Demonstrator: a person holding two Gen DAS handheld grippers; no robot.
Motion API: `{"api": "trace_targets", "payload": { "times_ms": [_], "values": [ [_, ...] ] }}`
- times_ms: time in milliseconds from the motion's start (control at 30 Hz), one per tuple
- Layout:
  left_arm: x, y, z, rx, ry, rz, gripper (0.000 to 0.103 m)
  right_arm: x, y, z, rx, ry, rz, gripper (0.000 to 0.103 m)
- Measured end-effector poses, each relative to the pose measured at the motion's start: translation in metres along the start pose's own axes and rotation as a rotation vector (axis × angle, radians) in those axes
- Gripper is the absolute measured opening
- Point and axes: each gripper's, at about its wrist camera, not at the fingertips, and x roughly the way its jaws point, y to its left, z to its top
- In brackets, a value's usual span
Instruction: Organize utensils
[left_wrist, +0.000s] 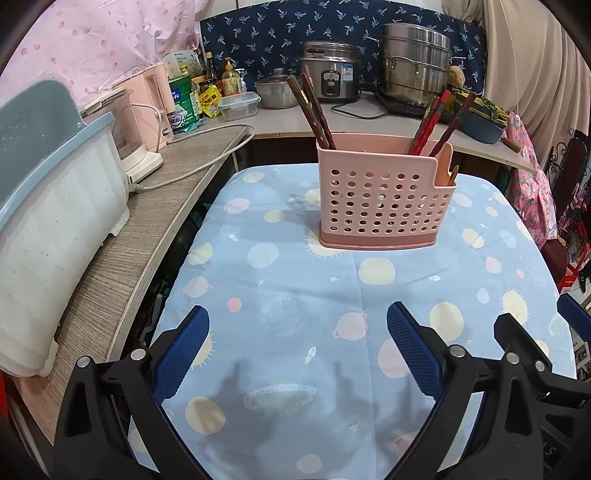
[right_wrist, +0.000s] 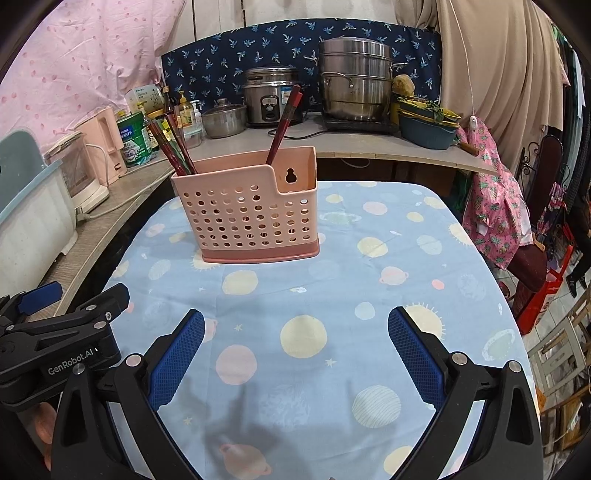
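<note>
Standing chopsticks (left_wrist: 314, 110) in pink holder (left_wrist: 384, 199), apparently upright.

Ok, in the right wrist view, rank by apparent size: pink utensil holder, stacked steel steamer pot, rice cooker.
1. pink utensil holder, nearest the camera, which inflates it
2. stacked steel steamer pot
3. rice cooker

Utensil holder (left_wrist: 384, 199) upright on the table (left_wrist: 280, 280), toward its far end. Chopsticks (left_wrist: 314, 110) in its left compartment, more chopsticks (left_wrist: 432, 125) in its right. Behind the table: counter (left_wrist: 295, 122) bearing rice cooker (left_wrist: 330, 70) and steamer pot (left_wrist: 415, 62). Dish rack (left_wrist: 55, 184) left of the table.
</note>
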Motion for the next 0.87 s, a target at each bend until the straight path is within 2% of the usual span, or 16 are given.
{"api": "trace_targets", "payload": {
  "times_ms": [867],
  "values": [
    [-0.0001, -0.0032, 0.0003, 0.020, -0.014, 0.019, 0.092, 0.0039, -0.0025, -0.0012, 0.005, 0.002, 0.002, 0.096]
  ]
}}
